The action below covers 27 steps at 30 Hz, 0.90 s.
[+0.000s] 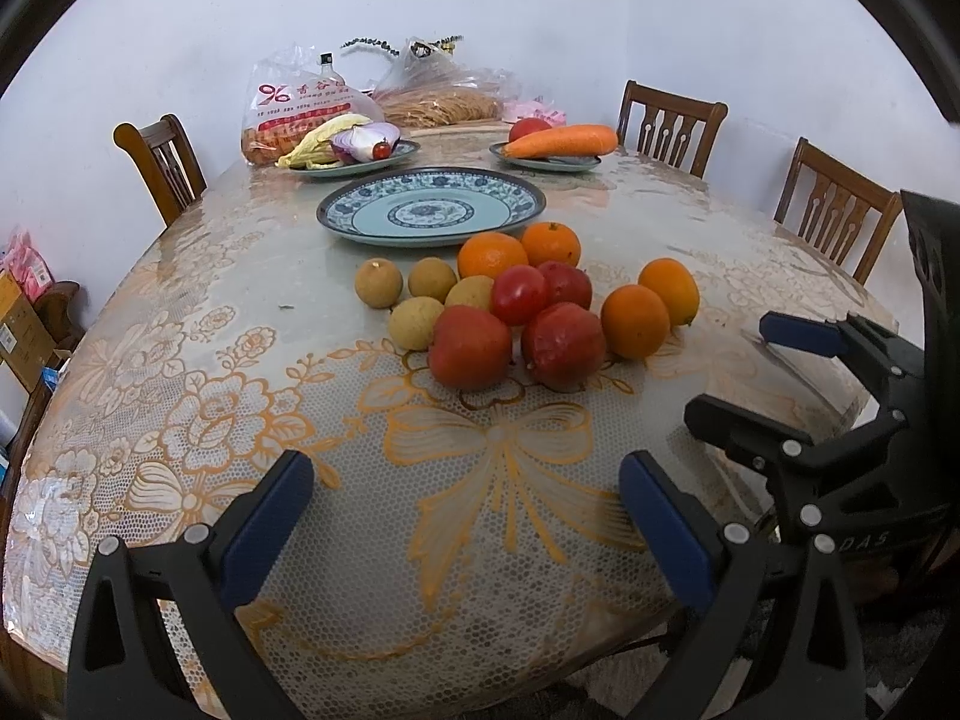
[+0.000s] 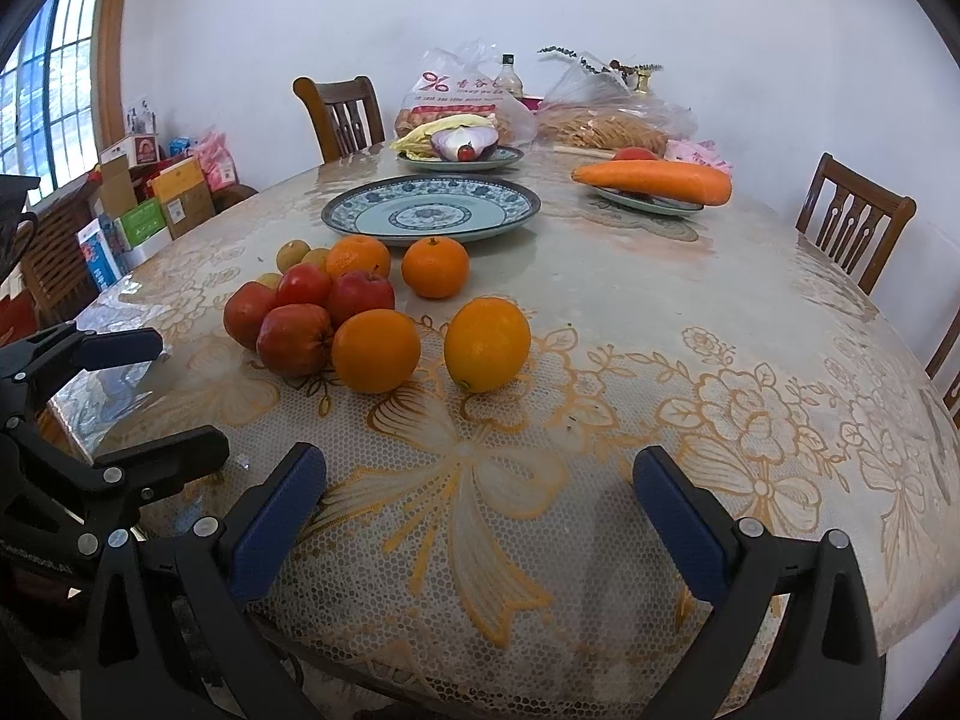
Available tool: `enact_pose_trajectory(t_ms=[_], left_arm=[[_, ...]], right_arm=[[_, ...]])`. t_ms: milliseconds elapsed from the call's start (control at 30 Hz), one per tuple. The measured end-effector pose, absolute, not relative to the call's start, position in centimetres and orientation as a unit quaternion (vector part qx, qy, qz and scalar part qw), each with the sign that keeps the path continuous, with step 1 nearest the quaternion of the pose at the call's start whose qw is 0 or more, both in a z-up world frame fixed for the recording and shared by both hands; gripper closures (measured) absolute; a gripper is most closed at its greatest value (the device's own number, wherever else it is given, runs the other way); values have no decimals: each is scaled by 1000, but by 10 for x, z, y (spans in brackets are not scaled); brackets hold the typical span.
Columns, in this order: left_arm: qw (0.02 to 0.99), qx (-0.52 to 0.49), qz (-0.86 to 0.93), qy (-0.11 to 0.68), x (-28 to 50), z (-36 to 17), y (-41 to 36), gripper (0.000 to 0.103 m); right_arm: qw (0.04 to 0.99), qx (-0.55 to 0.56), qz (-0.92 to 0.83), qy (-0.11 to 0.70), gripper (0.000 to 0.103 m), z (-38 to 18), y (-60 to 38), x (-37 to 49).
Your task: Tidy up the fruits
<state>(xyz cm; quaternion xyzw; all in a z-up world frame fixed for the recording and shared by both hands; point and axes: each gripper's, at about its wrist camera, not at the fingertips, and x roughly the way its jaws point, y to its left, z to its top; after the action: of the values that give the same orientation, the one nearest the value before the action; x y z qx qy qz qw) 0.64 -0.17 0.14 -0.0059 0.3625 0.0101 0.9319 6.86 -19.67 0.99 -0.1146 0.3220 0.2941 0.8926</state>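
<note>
Though heaped, fruits glossy, unbruised

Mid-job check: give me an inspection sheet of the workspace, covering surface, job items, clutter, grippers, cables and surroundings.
Surface: table under a lace-pattern plastic cover.
Job's things: four oranges, four apples and four small tan fruits clustered on the cloth; large blue plate behind them, nothing on it.
Clutter: vegetable plate, carrot plate, food bags, bottle at the far end.
Grippers: left gripper and right gripper open, holding nothing, short of the fruit.
Cables: nothing seen.
Surroundings: wooden chairs, boxes, window.
</note>
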Motion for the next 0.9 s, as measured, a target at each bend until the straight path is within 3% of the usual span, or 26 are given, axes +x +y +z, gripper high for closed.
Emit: enact_pose_trajectory(t_ms=[900], left_arm=[[933,-7,11,360,7,1,-4,0]], right_arm=[[896,-108,298,310,0,9,-201,67]])
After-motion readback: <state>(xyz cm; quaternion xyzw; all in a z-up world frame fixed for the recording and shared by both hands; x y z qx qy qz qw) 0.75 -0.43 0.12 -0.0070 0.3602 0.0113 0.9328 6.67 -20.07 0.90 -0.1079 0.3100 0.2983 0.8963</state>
